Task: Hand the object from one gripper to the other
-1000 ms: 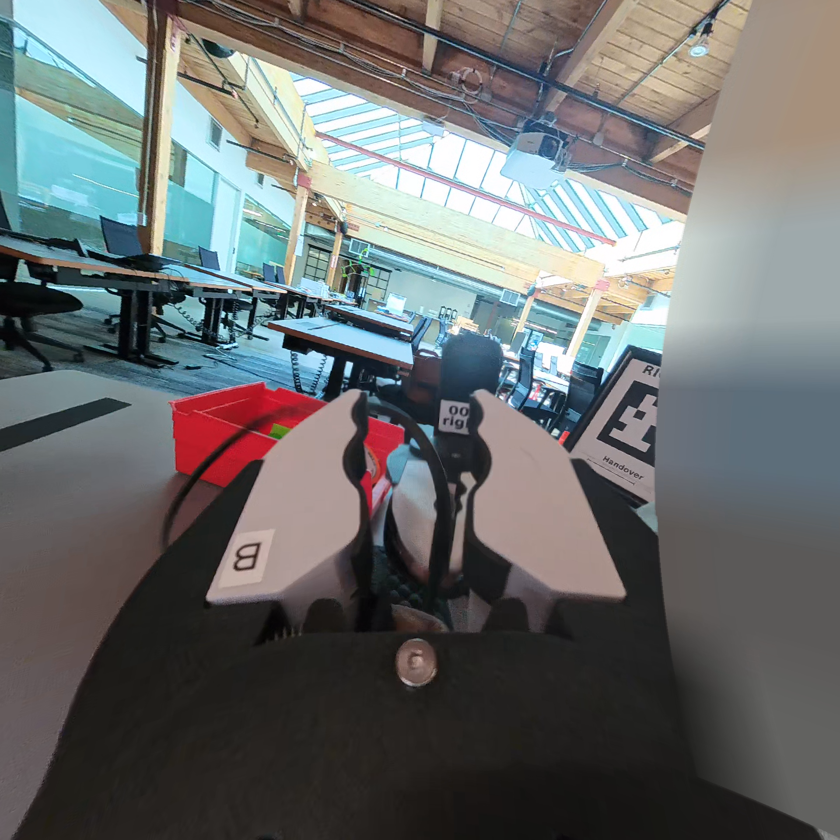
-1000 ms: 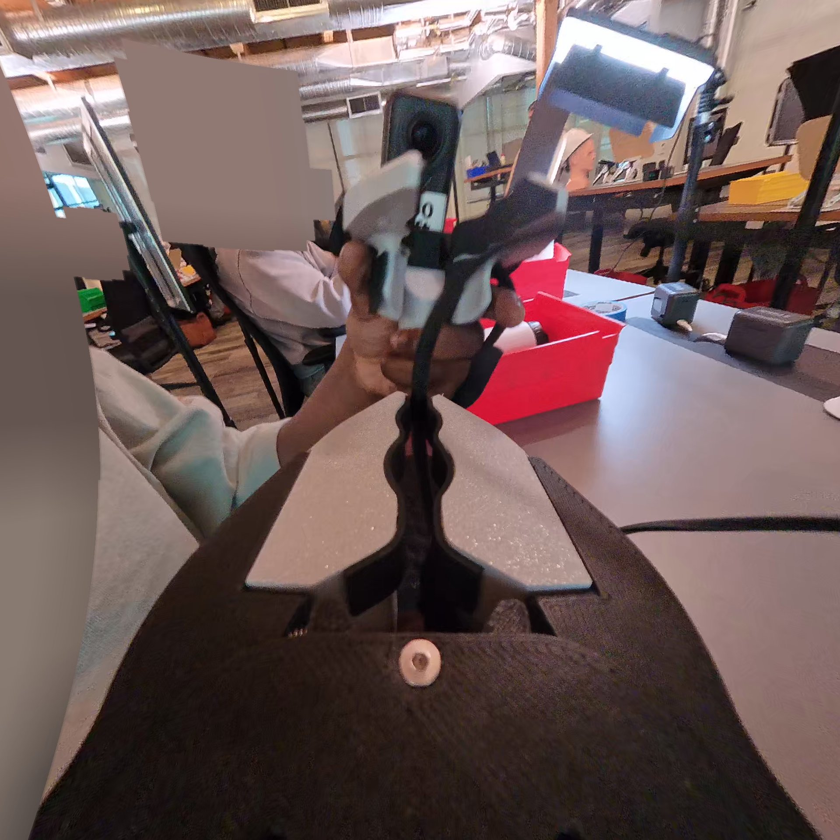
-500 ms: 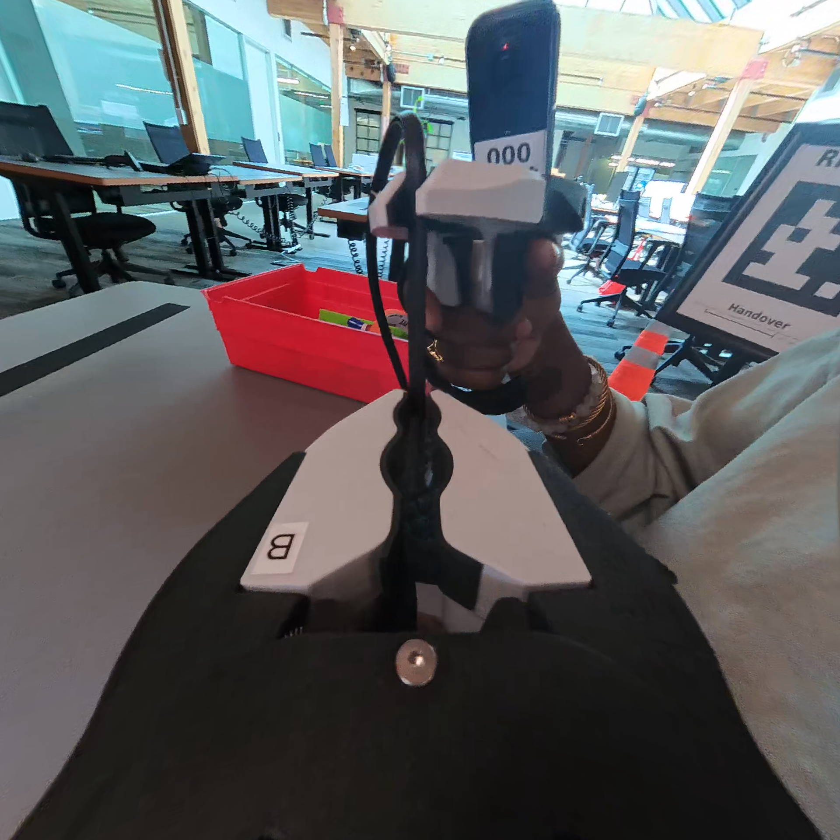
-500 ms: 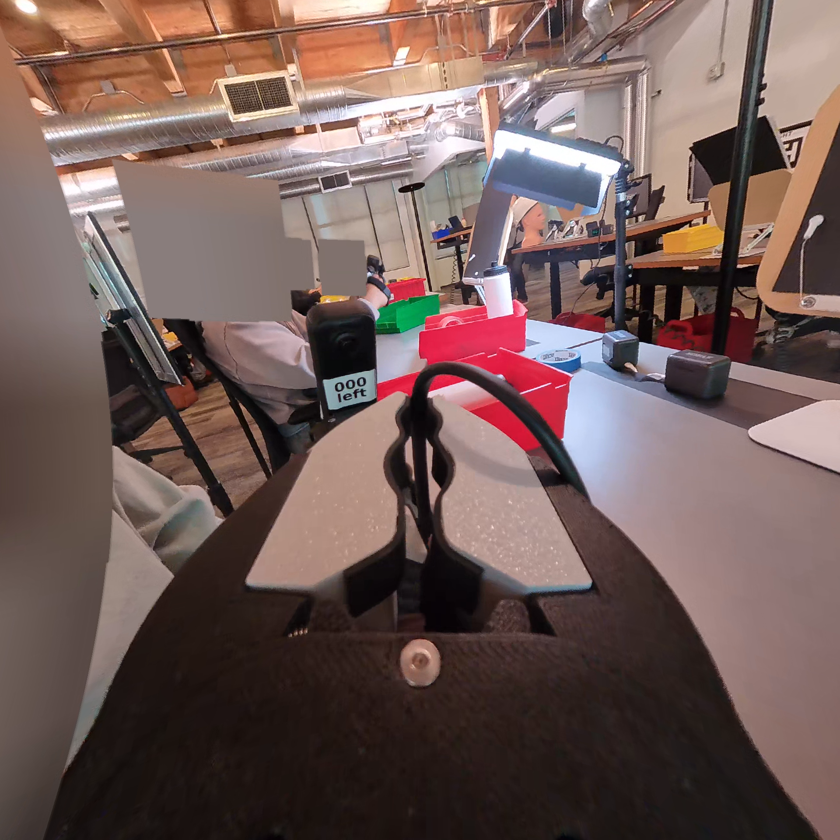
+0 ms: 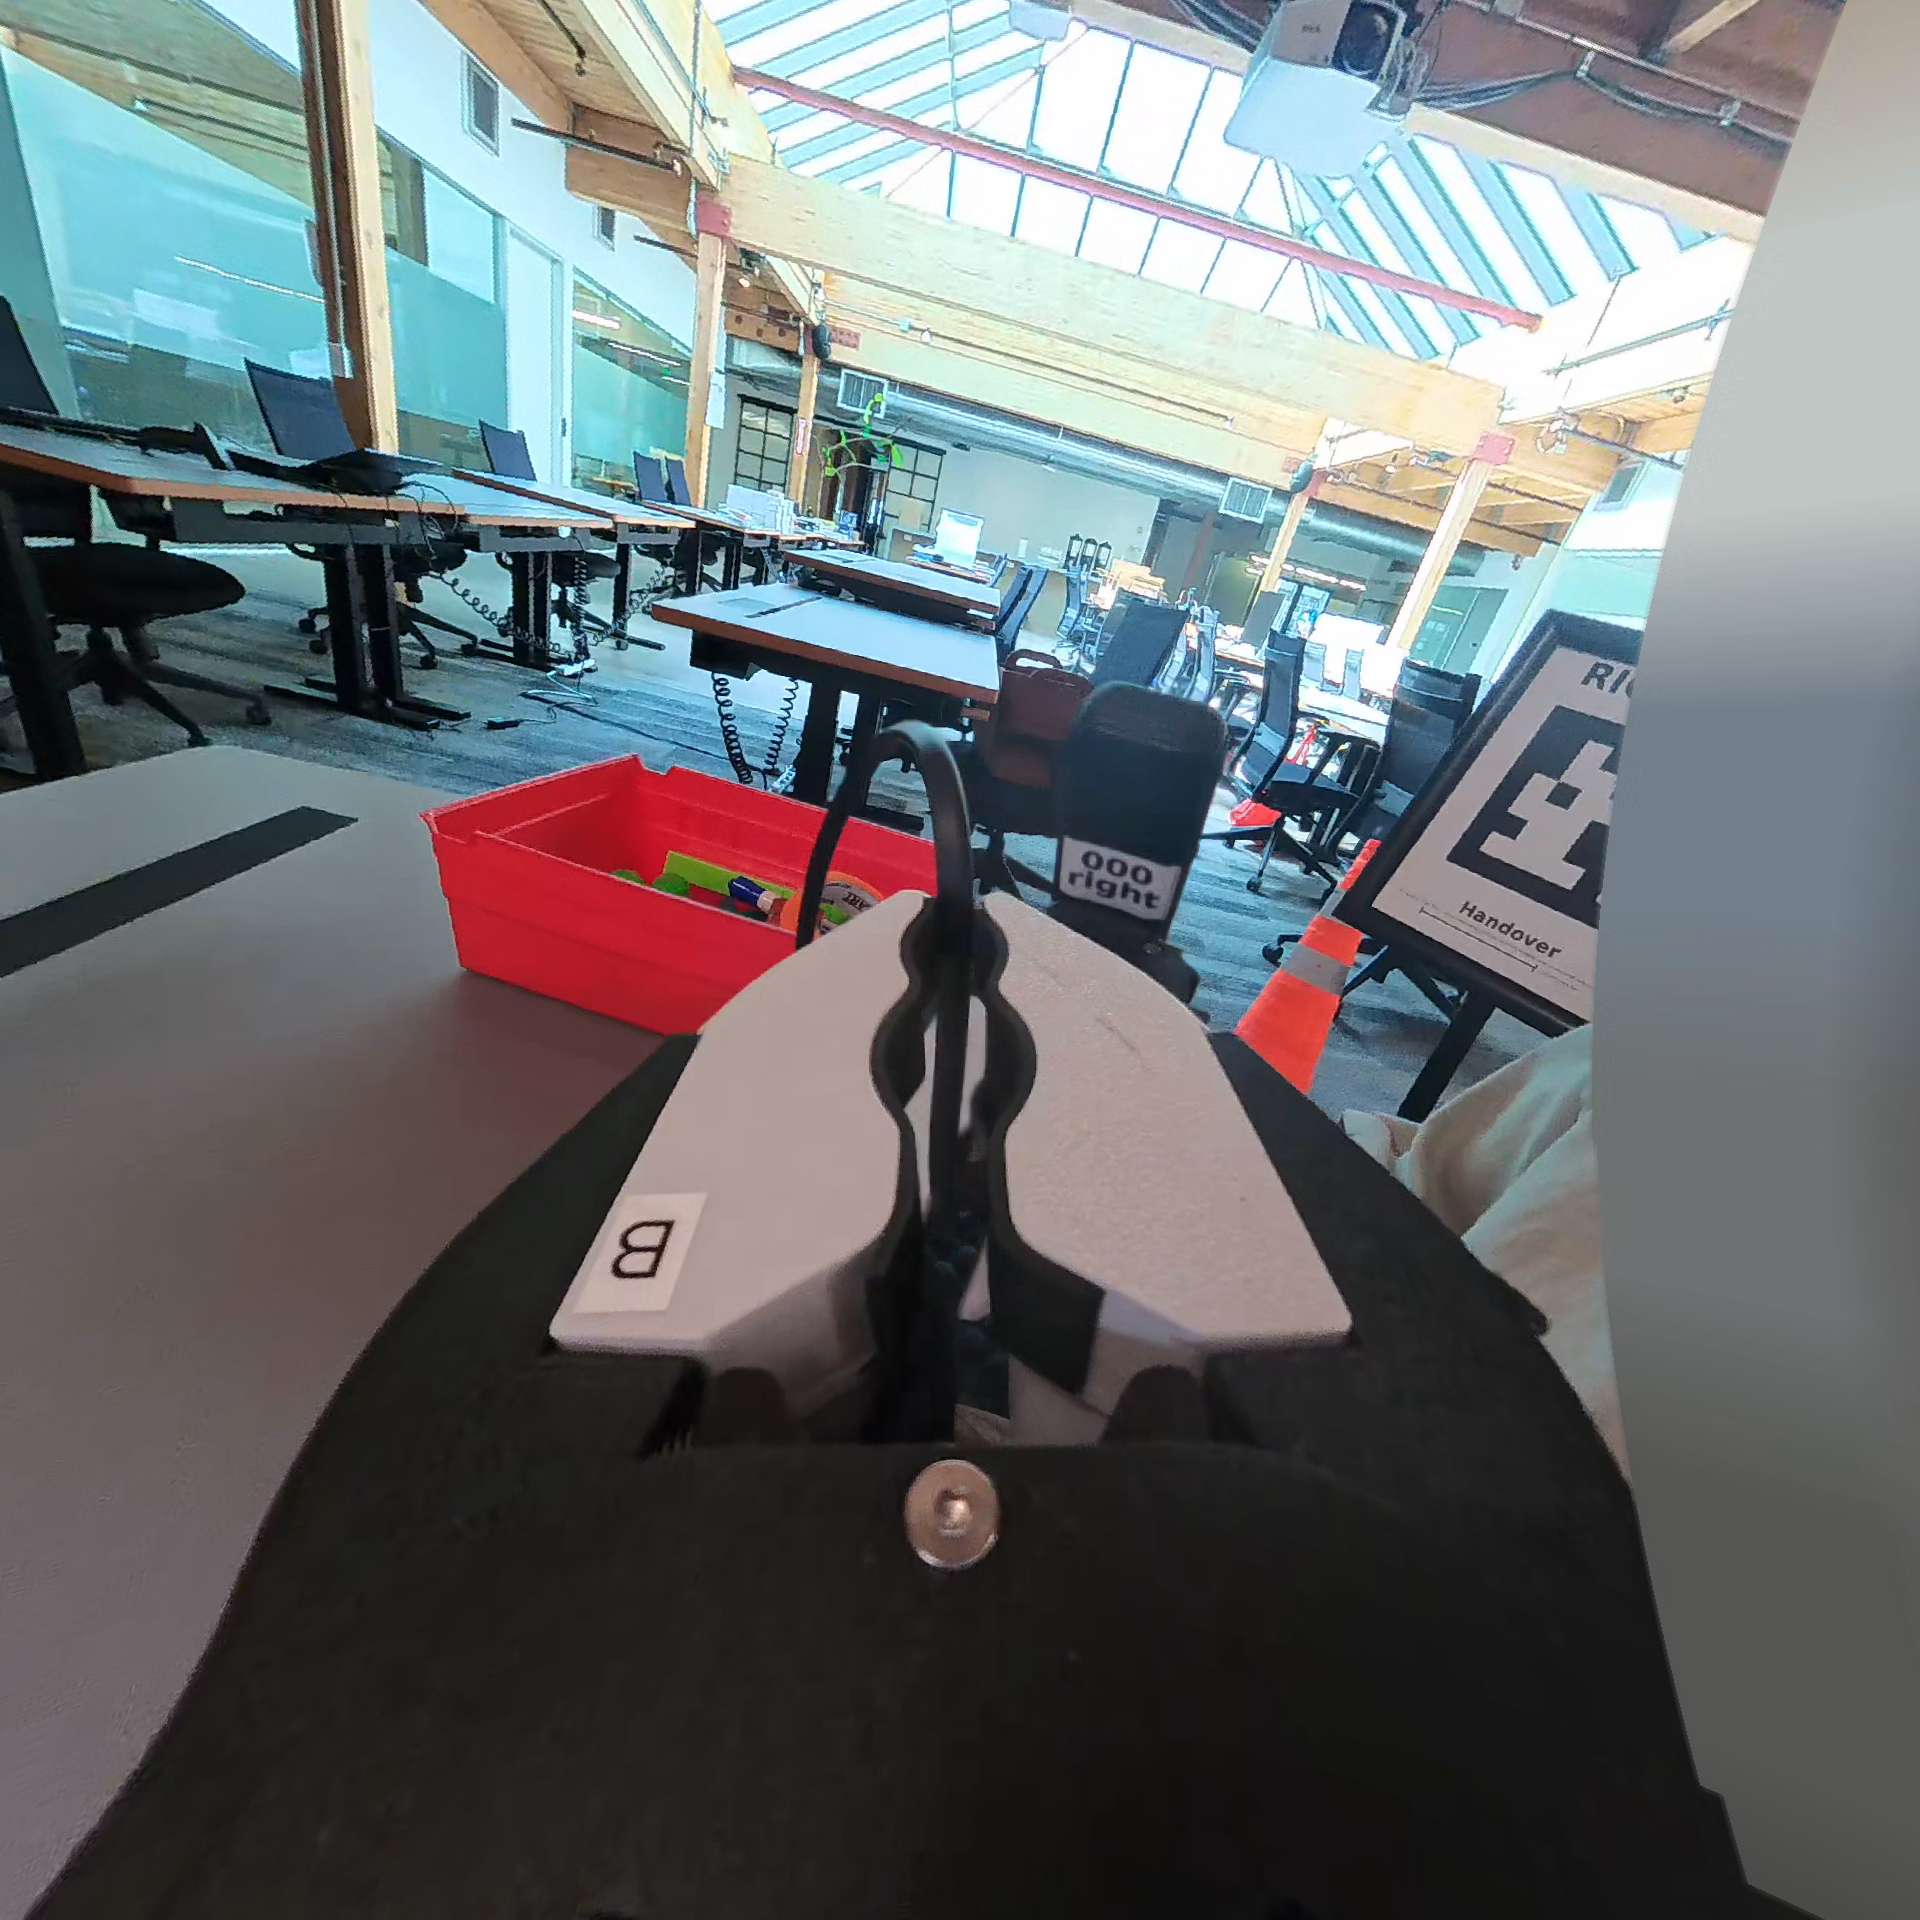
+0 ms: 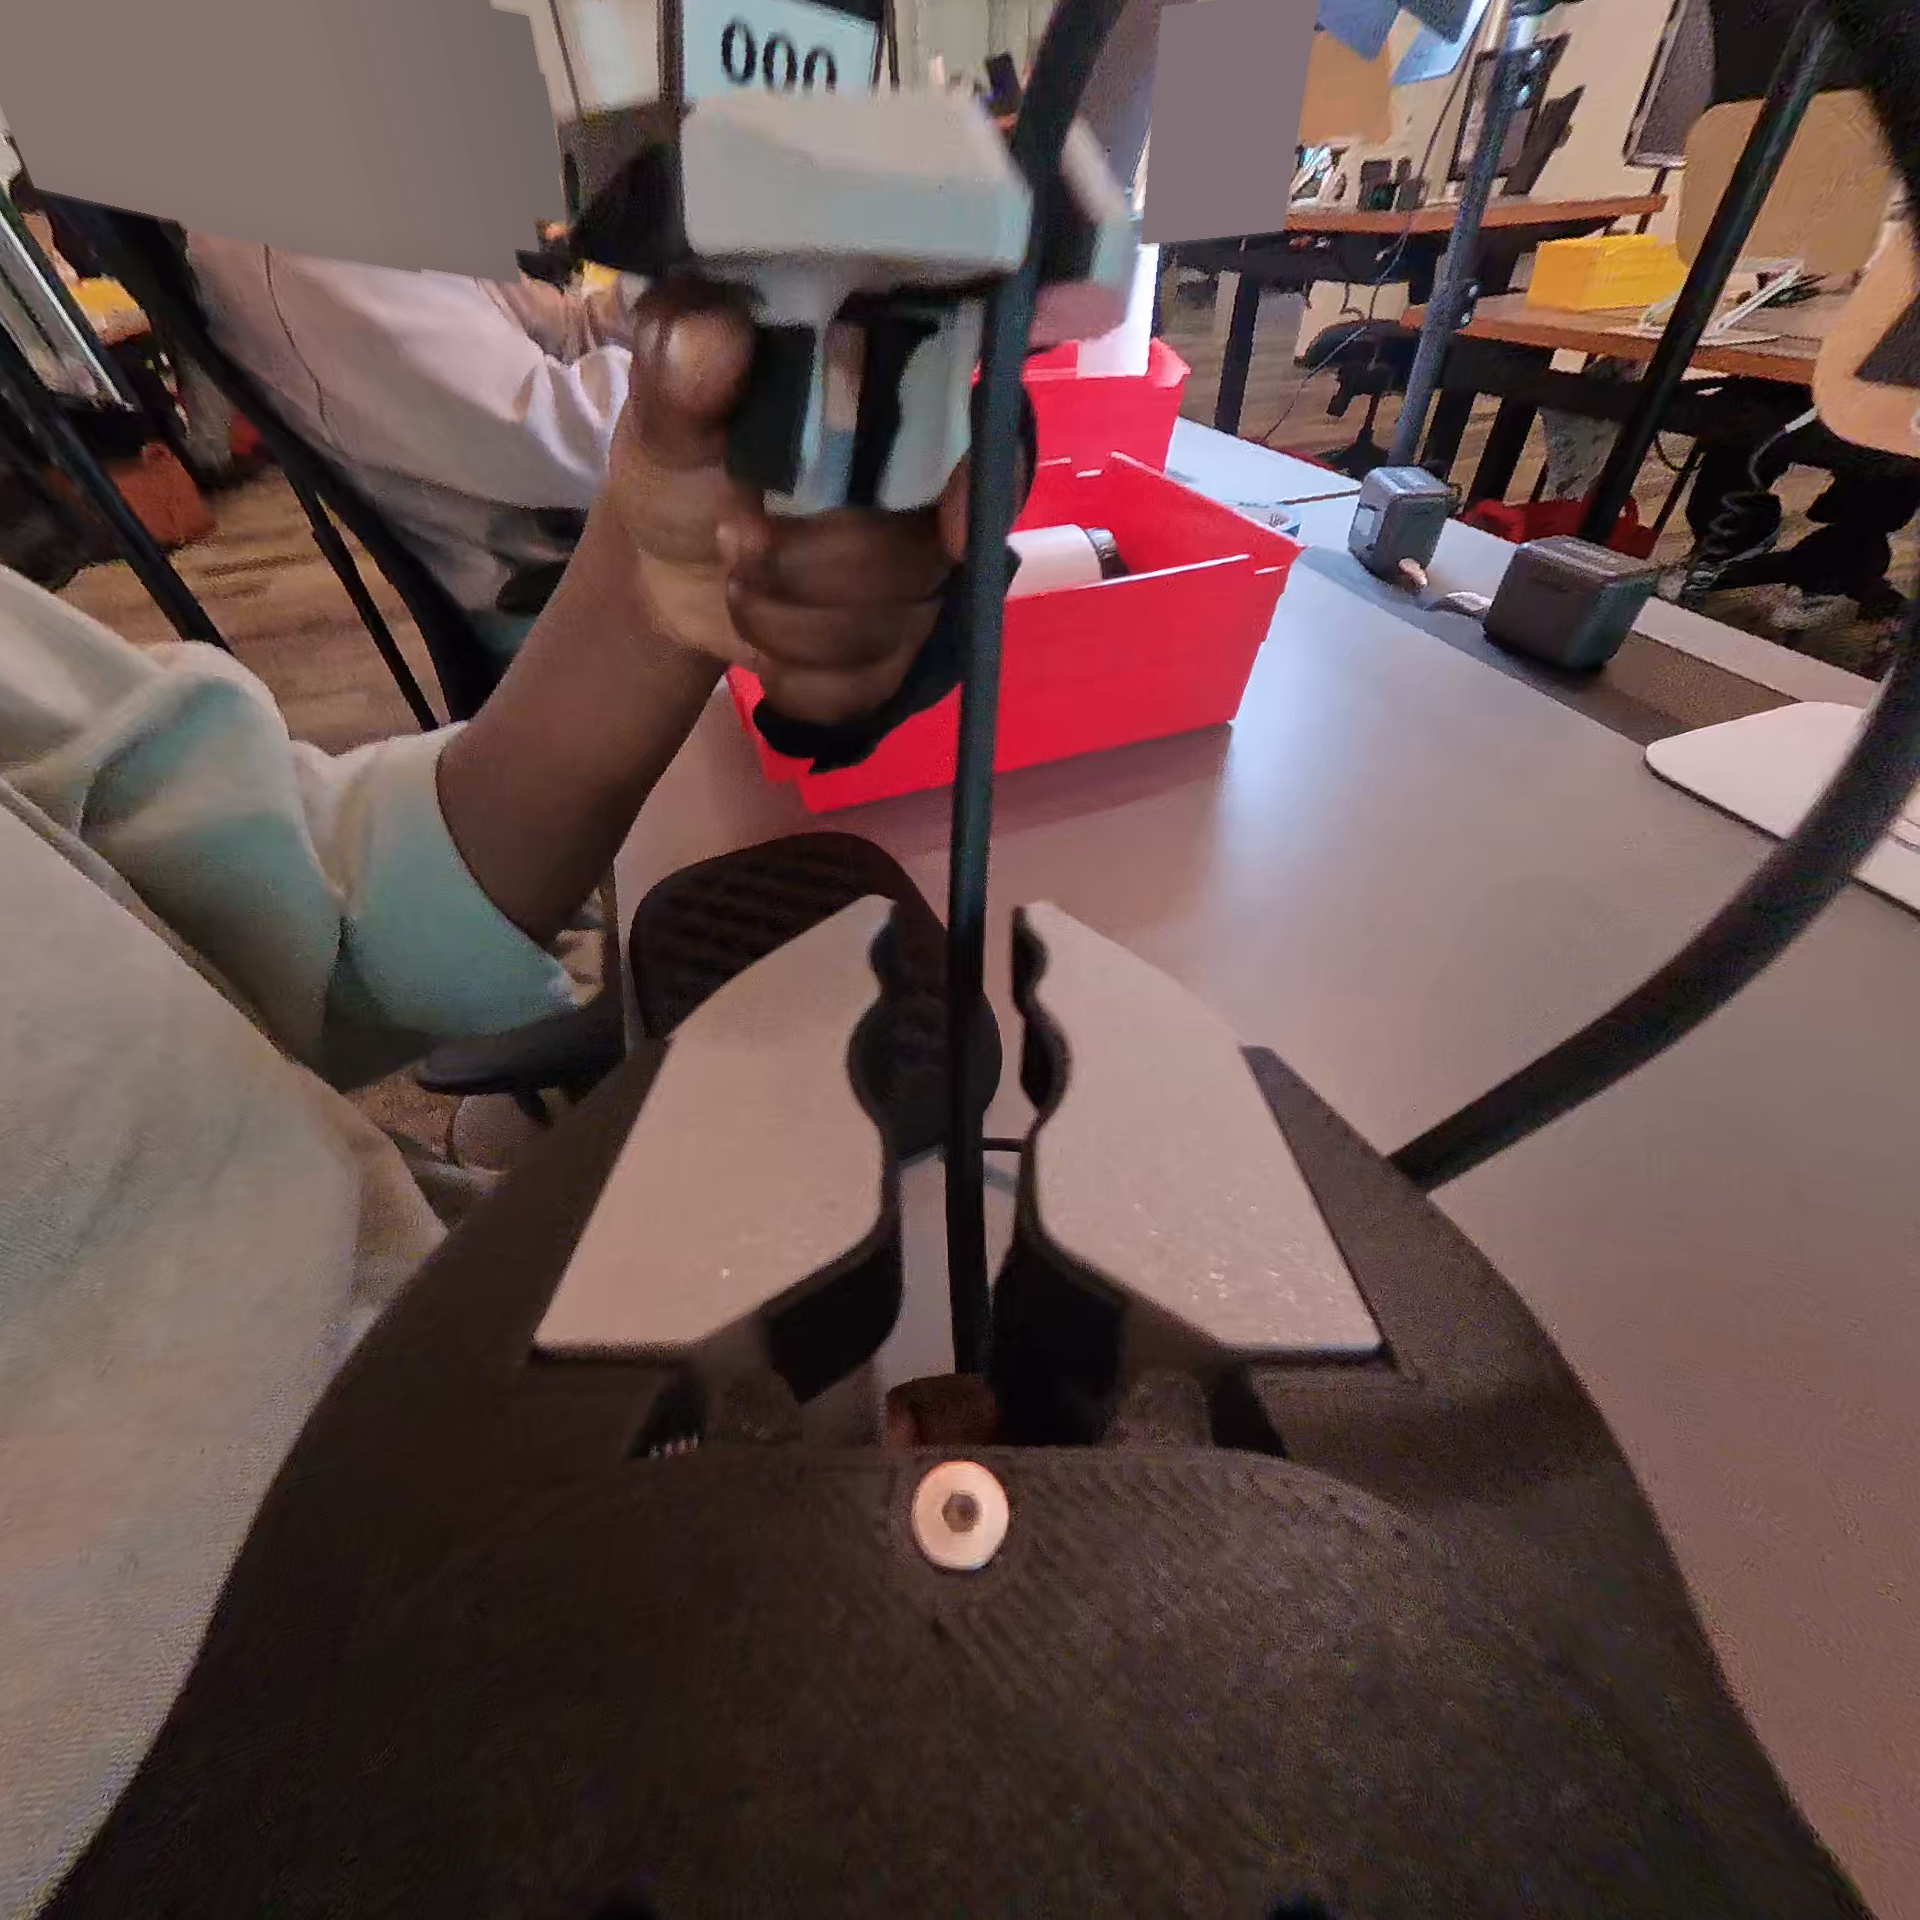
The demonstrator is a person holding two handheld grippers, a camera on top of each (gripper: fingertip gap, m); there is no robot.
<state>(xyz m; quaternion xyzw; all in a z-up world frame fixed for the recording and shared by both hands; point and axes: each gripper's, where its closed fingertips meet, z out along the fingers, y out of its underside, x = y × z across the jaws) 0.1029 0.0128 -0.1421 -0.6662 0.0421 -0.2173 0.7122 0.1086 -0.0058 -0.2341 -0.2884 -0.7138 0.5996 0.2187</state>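
Note:
A thin black cable [image 5: 940, 810] is the object. My left gripper [image 5: 951, 914] is shut on it, and the cable loops up over the fingertips. The right gripper's black camera body [image 5: 1138, 821] shows just behind. In the right wrist view my right gripper [image 6: 956, 914] is open. The cable [image 6: 971, 727] runs straight up through the gap between its fingers without being pinched. It reaches the left gripper [image 6: 862, 416], which a hand [image 6: 769, 561] holds above and ahead. More cable curves off to the right [image 6: 1714, 935].
A red bin [image 5: 582, 914] with small items stands on the grey table [image 5: 208, 1091]; it also shows in the right wrist view [image 6: 1122, 665]. Two grey boxes [image 6: 1569, 603] and a white pad [image 6: 1787, 769] lie at right. A sign board [image 5: 1507, 831] and an orange cone [image 5: 1304, 987] stand beyond the table. About 9 cm separates my left fingertips from my right.
My right gripper was shut on the cable and has opened around it. My left gripper stays shut on the cable and now appears higher in the right wrist view.

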